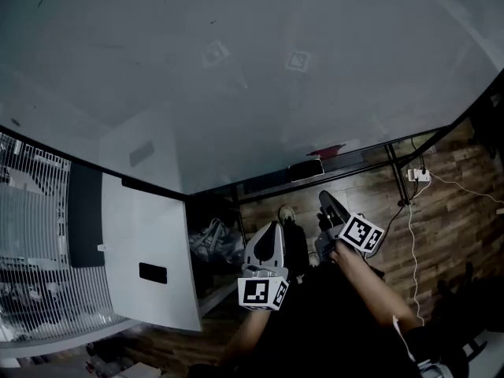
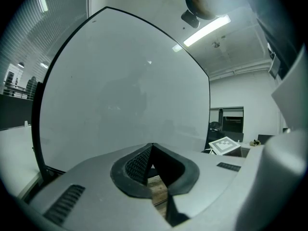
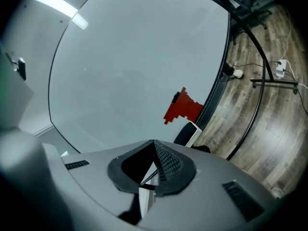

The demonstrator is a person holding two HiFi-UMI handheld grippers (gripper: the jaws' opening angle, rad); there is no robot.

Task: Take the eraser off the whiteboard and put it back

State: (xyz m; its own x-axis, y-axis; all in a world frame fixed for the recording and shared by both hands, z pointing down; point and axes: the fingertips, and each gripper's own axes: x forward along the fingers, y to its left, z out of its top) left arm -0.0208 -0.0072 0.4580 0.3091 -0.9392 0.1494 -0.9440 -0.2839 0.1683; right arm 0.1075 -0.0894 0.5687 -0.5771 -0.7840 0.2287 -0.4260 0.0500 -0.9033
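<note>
The whiteboard [image 1: 236,77] fills most of the head view. The dark eraser [image 1: 306,169] sits at its lower edge, next to a red stepped magnet [image 1: 326,150]. In the right gripper view the eraser [image 3: 191,134] shows black with a white side, just below the red magnet [image 3: 182,108]. My right gripper [image 3: 154,142] is shut with nothing between its pads and stays short of the eraser. In the head view the right gripper [image 1: 324,198] points toward the board below the eraser. My left gripper [image 1: 274,228] is beside it, also shut and empty, and faces the whiteboard [image 2: 125,90].
The whiteboard's black stand [image 1: 394,168] rests on a wood floor. A white power strip [image 1: 418,175] with a trailing cable lies at right. A white panel [image 1: 150,242] stands at left, with bags [image 1: 213,242] on the floor beside it. A shoe [image 1: 285,213] shows between the grippers.
</note>
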